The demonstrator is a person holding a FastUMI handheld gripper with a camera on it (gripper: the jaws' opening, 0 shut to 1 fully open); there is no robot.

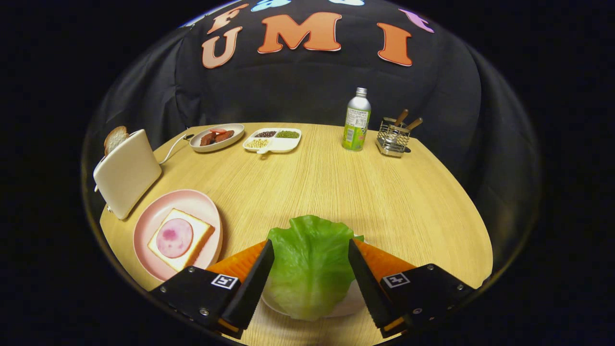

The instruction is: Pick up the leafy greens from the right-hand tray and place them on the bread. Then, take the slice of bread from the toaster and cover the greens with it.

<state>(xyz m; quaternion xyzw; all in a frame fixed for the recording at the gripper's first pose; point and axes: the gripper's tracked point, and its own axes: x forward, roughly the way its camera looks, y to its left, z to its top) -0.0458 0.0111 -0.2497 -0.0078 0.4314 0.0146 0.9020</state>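
Between the two fingers of the gripper (311, 257) sits the leafy greens (310, 266), a single pale green lettuce leaf, its upper edge reaching just past the fingertips. Both fingers lie against the leaf's sides, one on each flank; whether they press it or merely touch cannot be told for certain, though the jaws stand narrowed to the leaf's width. Under the leaf, a white tray (348, 302) shows at its lower edge.

Left of the fingers, on the wooden table (346, 192): a pink plate (149, 226) holding a slice of bread (204, 235) topped with a round pink slice of ham (174, 237). Just beyond the plate, a cream toaster (126, 173) with a slice of toast (115, 138) standing up out of its slot; a white cord runs from it toward the back.

Far side of the table, well beyond the fingers: an oval dish (235, 129) with reddish-brown sausage pieces, just beside it a divided white dish (274, 146) with beans or grains in three compartments. To the right, a green and silver bottle (357, 120), upright, and near it a wire holder (393, 137) with wooden-handled utensils.
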